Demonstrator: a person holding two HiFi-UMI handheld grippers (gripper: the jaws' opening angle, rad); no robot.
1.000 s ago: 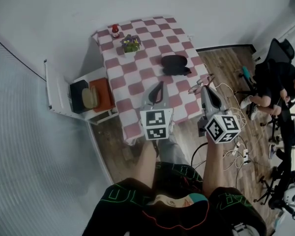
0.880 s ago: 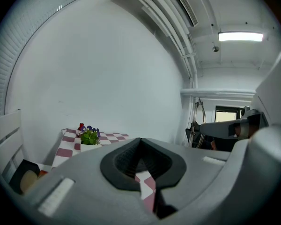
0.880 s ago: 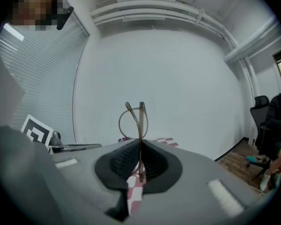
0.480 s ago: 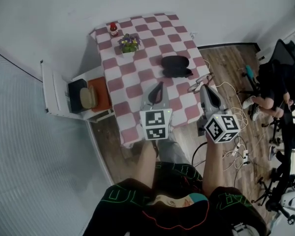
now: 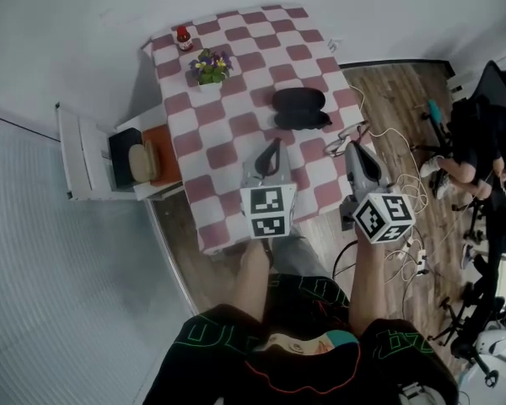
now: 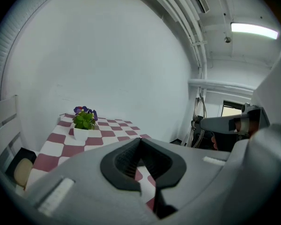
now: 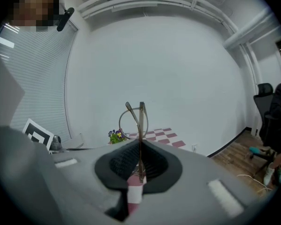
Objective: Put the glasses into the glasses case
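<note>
Glasses (image 7: 141,122), thin-rimmed and round-lensed, stand pinched in the right gripper (image 7: 139,167).

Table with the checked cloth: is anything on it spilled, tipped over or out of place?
Nothing is spilled or tipped. The flower pot and small bottle stand upright, and the black glasses case lies flat. The only oddity is the glasses, pinched upright in the right gripper rather than lying on the table.
</note>
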